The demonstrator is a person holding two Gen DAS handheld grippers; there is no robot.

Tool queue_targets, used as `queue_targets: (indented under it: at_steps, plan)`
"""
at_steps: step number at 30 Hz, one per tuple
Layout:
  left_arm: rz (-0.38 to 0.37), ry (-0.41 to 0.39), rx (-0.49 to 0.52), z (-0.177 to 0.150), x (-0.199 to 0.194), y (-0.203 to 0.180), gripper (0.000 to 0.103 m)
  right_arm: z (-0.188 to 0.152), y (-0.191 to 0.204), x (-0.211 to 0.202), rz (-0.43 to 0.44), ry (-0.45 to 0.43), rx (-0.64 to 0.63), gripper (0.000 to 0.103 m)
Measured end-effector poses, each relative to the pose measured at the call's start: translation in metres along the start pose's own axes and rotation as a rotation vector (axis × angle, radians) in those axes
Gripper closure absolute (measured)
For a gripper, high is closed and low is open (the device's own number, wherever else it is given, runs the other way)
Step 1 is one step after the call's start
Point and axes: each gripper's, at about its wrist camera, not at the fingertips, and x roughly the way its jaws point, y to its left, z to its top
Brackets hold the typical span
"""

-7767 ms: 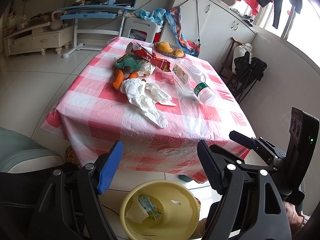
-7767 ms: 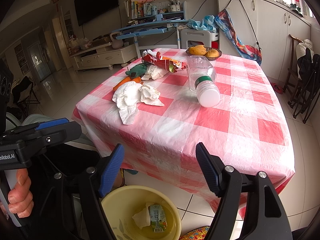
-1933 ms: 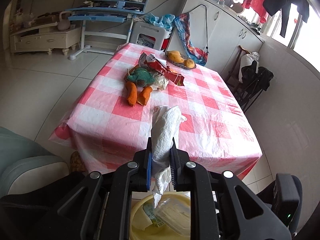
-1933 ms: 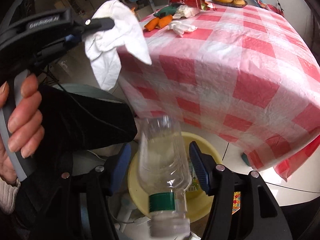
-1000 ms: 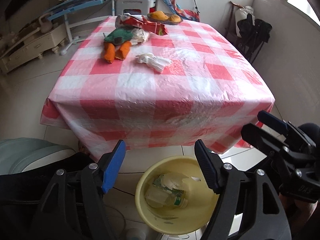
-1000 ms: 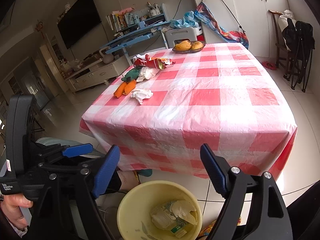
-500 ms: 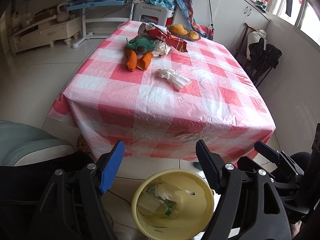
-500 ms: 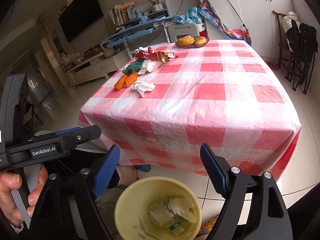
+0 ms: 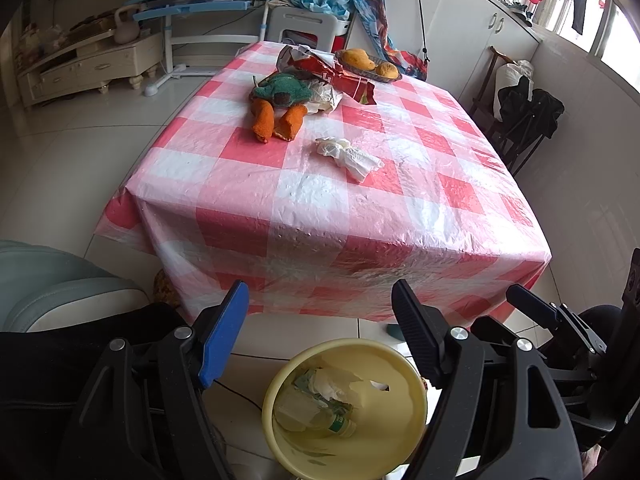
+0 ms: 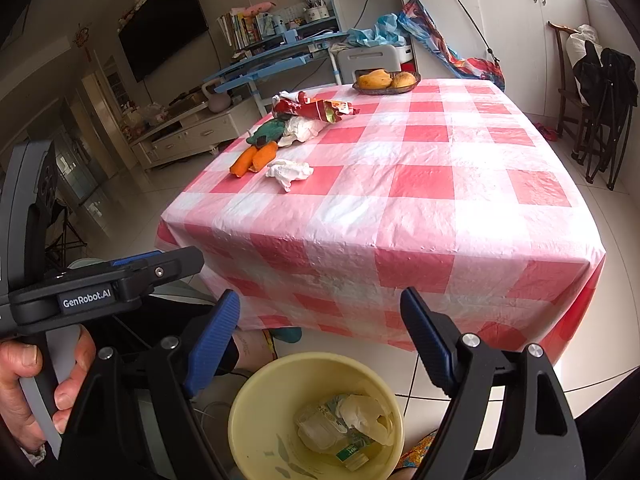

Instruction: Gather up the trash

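Beyond my left gripper (image 9: 318, 328) and right gripper (image 10: 320, 334), both spread wide and empty above the yellow bin (image 10: 256, 412), a crumpled tissue (image 9: 348, 154) lies on the checkered table (image 9: 360, 216).

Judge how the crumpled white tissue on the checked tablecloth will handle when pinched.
The crumpled white tissue looks thin and wrinkled, so probably light and floppy, compressing when pinched. Its loose tail would likely dangle. Lying flat, it seems unlikely to roll.

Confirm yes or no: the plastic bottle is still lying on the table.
No, the plastic bottle lies inside the yellow bin on the floor.
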Motion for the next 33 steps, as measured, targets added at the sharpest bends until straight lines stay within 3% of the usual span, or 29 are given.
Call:
queue_targets:
  at_steps: [33]
  plan:
    - [-0.001, 0.001, -0.001, 0.0003, 0.0012, 0.0001, 0.032, -0.002, 0.0071, 0.0042, 0.004, 0.014, -0.014, 0.024]
